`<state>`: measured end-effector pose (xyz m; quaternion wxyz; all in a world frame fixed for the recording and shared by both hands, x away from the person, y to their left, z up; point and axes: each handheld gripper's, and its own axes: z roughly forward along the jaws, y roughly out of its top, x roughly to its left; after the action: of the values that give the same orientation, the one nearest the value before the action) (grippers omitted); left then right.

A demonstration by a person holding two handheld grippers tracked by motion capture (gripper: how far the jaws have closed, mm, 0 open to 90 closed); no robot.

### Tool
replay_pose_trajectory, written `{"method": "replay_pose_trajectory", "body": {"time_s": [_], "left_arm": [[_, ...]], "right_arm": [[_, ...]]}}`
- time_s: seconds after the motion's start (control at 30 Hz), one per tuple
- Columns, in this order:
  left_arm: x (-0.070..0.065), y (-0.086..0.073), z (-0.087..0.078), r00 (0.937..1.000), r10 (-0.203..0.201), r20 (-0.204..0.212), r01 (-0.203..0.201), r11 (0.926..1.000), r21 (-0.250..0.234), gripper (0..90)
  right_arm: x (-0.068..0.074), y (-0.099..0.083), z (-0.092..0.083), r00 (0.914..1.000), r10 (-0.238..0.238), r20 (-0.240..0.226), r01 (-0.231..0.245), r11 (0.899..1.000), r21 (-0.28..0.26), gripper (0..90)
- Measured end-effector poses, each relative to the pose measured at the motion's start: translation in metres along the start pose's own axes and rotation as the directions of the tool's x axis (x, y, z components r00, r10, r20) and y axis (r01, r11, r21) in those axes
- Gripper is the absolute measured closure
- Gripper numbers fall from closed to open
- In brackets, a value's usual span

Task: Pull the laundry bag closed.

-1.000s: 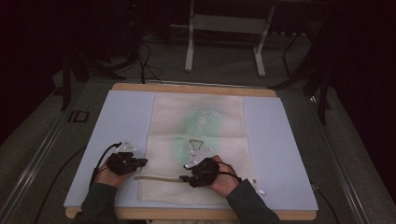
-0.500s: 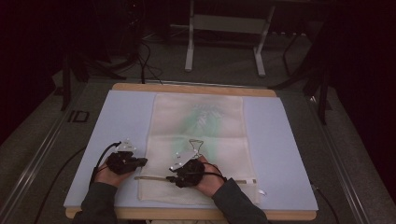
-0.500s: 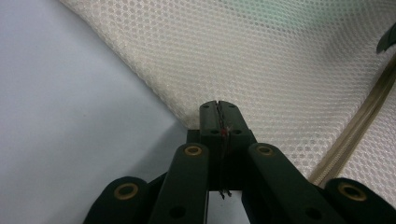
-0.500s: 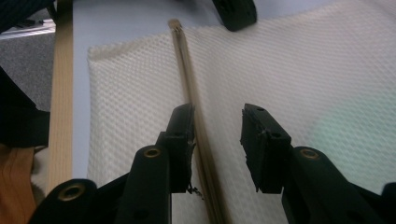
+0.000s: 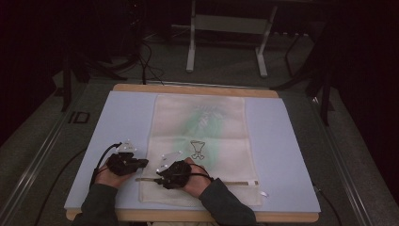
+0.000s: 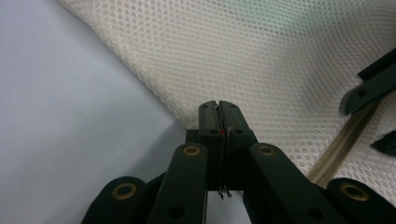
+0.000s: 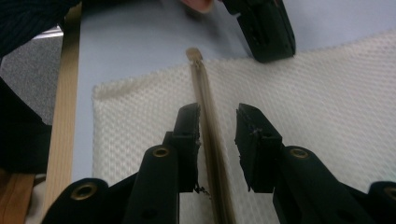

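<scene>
Mesh laundry bag [image 5: 200, 141] lies flat on the worktop [image 5: 291, 155]. Left gripper [image 6: 218, 108] pinches the bag's corner shut; right gripper [image 7: 217, 122], half-open and just closing, straddles the zipper [image 7: 208, 126]. Next, I reckon, comes finding the pull.

high view overhead; tool views close, sharing the mesh bag [image 5: 200, 141].

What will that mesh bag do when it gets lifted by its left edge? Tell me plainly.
The mesh bag would probably sag and fold, since it is thin open netting lying flat on the mat. It looks light for its size. The zipper strip seems the stiffest part and may hang straighter than the cloth.
</scene>
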<state>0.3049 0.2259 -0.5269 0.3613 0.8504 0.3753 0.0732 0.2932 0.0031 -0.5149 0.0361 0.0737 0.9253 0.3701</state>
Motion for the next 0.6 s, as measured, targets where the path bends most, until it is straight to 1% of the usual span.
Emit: {"method": "replay_pose_trajectory", "body": {"time_s": [0.13, 0.23, 0.33, 0.4, 0.47, 0.5, 0.6], "left_arm": [[0.001, 0.000, -0.001, 1.0000, -0.004, 0.007, 0.004, 1.0000, -0.004, 88.1], [0.002, -0.001, -0.002, 0.9998, -0.013, 0.014, 0.013, 0.9999, -0.011, 88.1], [0.003, -0.001, -0.003, 0.9997, -0.016, 0.016, 0.016, 0.9998, -0.014, 88.1], [0.003, -0.002, -0.005, 0.9994, -0.024, 0.023, 0.025, 0.9993, -0.028, 88.1], [0.004, -0.002, -0.005, 0.9994, -0.027, 0.024, 0.027, 0.9992, -0.031, 87.9], [0.004, -0.002, -0.006, 0.9991, -0.031, 0.027, 0.032, 0.9989, -0.035, 87.9], [0.005, -0.002, -0.007, 0.9989, -0.035, 0.030, 0.037, 0.9985, -0.040, 87.9]], "right_arm": [[0.001, 0.005, 0.006, 1.0000, -0.004, -0.004, 0.004, 1.000, 0.000, 70.6], [0.003, 0.012, 0.014, 0.9998, -0.017, -0.012, 0.017, 1.000, 0.003, 72.2], [0.003, 0.014, 0.018, 0.9997, -0.020, -0.015, 0.020, 1.000, 0.002, 72.5], [0.003, 0.016, 0.022, 0.9995, -0.022, -0.021, 0.022, 1.000, 0.005, 73.6], [0.003, 0.017, 0.024, 0.9995, -0.021, -0.024, 0.022, 1.000, 0.003, 74.3], [0.002, 0.018, 0.028, 0.9992, -0.027, -0.028, 0.028, 1.000, 0.010, 75.5], [0.002, 0.020, 0.030, 0.9993, -0.019, -0.033, 0.019, 1.000, 0.004, 75.8]]}}
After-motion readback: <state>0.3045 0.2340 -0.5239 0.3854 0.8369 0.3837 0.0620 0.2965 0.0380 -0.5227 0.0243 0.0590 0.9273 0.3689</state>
